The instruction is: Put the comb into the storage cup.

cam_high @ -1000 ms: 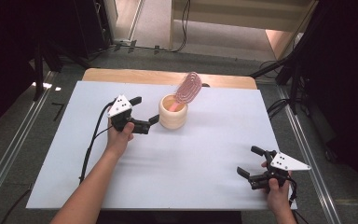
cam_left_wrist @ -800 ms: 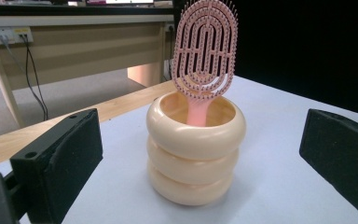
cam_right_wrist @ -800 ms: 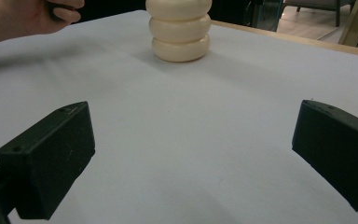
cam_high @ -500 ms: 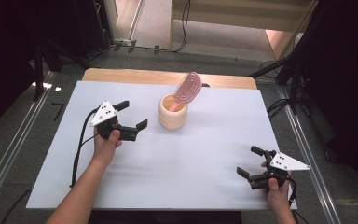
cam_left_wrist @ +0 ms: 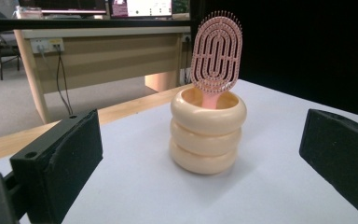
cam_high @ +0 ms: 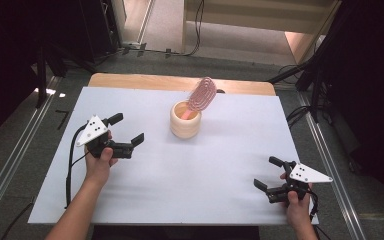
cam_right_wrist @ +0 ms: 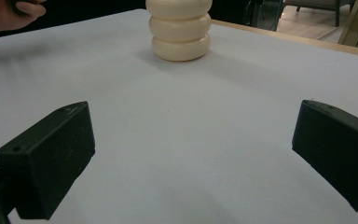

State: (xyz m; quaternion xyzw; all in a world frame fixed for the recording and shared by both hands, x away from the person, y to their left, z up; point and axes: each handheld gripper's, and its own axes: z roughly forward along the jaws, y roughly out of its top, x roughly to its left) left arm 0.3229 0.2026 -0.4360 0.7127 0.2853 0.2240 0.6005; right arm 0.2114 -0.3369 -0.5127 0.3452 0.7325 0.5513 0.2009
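left gripper view looked straight at the pink hairbrush [cam_left_wrist: 216,51], which stood handle-down in a cream ringed cup [cam_left_wrist: 208,130] toward the far middle of the white tabletop [cam_left_wrist: 270,196], its oval slotted head leaning above the rim. the brush looked light, stiff plastic, likely slick on the handle; the exposed neck just above the rim seemed the best hold, since the bristled head would give poor purchase. the cup looked light enough to tip if the brush were dragged sideways, so a straight lift seemed wise. the left gripper [cam_high: 125,135] hovered near the cup, fingers spread and empty; the right gripper [cam_high: 267,175] sat well apart by the near right edge, fingers also spread. open tabletop lay all around.
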